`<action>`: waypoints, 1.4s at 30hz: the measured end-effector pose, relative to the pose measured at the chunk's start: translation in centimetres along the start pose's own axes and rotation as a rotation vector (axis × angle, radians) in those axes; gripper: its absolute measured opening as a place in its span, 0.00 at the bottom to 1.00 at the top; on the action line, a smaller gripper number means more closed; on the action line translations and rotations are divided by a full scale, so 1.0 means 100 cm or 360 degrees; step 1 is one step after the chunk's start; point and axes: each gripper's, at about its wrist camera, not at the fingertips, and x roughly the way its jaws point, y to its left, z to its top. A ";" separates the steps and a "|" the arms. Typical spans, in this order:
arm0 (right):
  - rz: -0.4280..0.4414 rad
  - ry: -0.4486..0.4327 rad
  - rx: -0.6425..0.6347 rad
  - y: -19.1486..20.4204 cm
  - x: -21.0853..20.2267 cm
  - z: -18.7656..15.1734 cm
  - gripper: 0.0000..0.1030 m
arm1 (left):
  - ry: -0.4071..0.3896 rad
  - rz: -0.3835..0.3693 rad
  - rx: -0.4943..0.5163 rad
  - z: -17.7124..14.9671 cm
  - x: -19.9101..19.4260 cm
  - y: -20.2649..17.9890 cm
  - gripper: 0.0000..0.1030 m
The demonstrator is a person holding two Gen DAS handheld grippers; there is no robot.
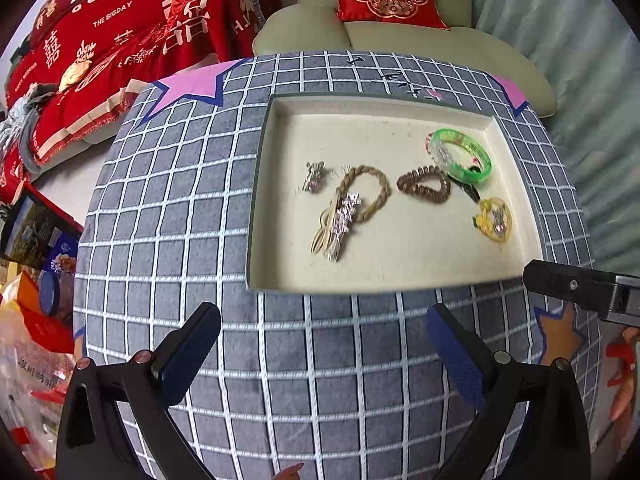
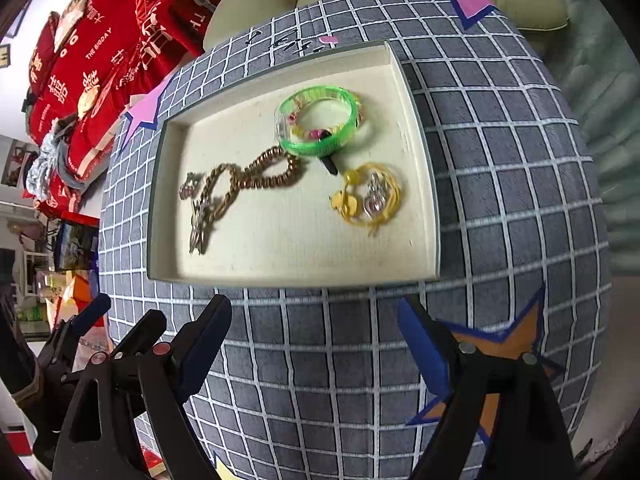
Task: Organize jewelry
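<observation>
Left wrist view: my left gripper (image 1: 324, 340) and right gripper (image 2: 316, 320) agape, empty; jewelry gathered in tray (image 1: 400, 272) at centre frame, sorting seemingly done.

One tray (image 1: 276, 200), one green bangle (image 1: 464, 152), two hair ties (image 1: 424, 186)

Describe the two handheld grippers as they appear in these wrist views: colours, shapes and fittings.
Both are alike. The left gripper has a black plastic frame with two angled fingers that taper forward, each faced inside with a textured dark blue pad. Round metallic pivot pins, some reddish, sit at the finger joints. The right gripper shows the same black frame, blue pads and round pins. No cables, sleeves or markings are visible.
</observation>
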 end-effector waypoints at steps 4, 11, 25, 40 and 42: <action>-0.0099 -0.0022 -0.0057 0.007 -0.005 -0.016 0.85 | -0.0012 0.0016 0.0028 -0.012 -0.008 0.000 1.00; -0.0144 -0.0043 -0.0084 0.014 -0.016 -0.037 0.85 | -0.0043 0.0022 0.0054 -0.037 -0.027 0.003 1.00; -0.0181 -0.0074 -0.0120 0.027 -0.040 -0.091 0.85 | -0.0069 -0.0005 0.0024 -0.088 -0.061 0.017 1.00; -0.0299 -0.0244 -0.0154 0.035 -0.065 -0.134 0.85 | -0.0101 -0.0018 0.0034 -0.121 -0.085 0.031 1.00; -0.0317 -0.0288 -0.0161 0.036 -0.070 -0.137 0.85 | -0.0129 -0.0012 0.0028 -0.122 -0.089 0.033 1.00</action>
